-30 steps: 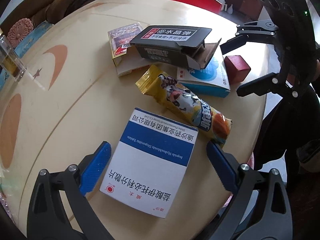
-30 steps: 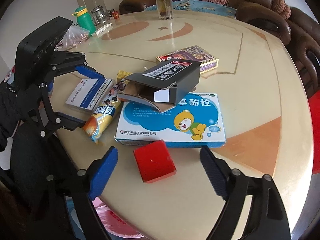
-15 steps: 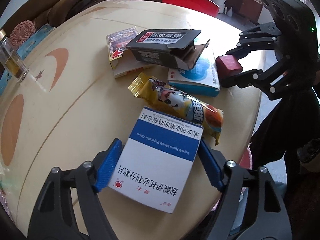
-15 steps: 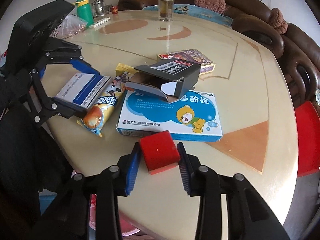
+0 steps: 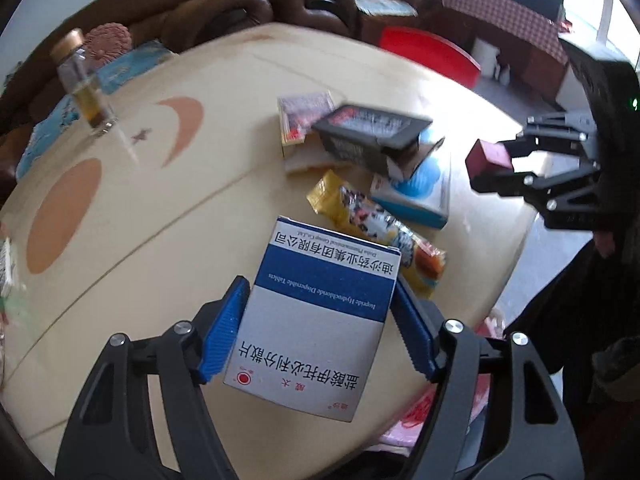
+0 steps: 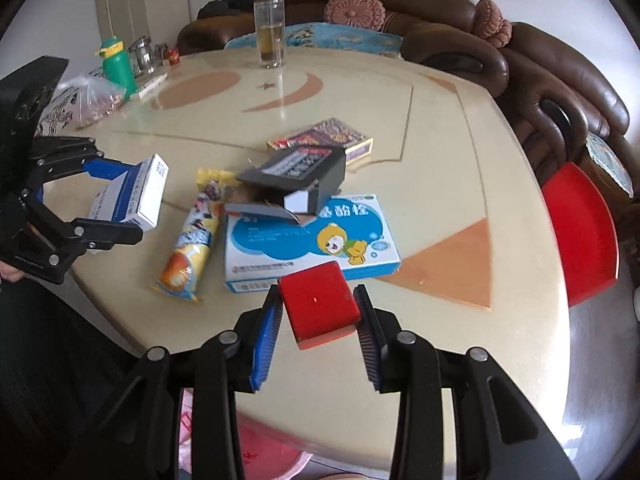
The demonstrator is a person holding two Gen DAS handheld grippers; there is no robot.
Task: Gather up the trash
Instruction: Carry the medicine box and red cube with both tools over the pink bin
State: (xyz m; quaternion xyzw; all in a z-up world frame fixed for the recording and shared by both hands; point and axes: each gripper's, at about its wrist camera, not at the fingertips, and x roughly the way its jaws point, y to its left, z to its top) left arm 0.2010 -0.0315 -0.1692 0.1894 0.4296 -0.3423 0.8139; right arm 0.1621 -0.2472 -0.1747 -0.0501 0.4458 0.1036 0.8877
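The round cream-coloured counter (image 6: 460, 184) with orange moon and circle inlays carries a heap of packaging, and the flat light-blue cardboard box with a cartoon bear (image 6: 312, 236) in that heap serves as the landmark here. Lying partly on top of the bear box, on its far side, is an open dark grey cardboard carton (image 6: 300, 178) with its flap hanging loose. Beyond the bear box, touching the grey carton, lies a flat purple-and-yellow printed box (image 6: 324, 140). Just to the left of the bear box lies a long yellow plastic snack wrapper (image 6: 194, 236). Further left of the bear box, past the wrapper, the left claw (image 5: 320, 334) is clamped on a white-and-blue cardboard medicine box (image 5: 320, 308), its blue pads pressing both long sides, the box lifted and tilted above the counter. At the near edge of the bear box, the right claw (image 6: 318, 320) grips a small red block (image 6: 318, 304) between its pads; whether the block rests on the counter I cannot tell. Far behind the bear box stands an upright clear glass bottle with a gold cap (image 6: 270, 26)
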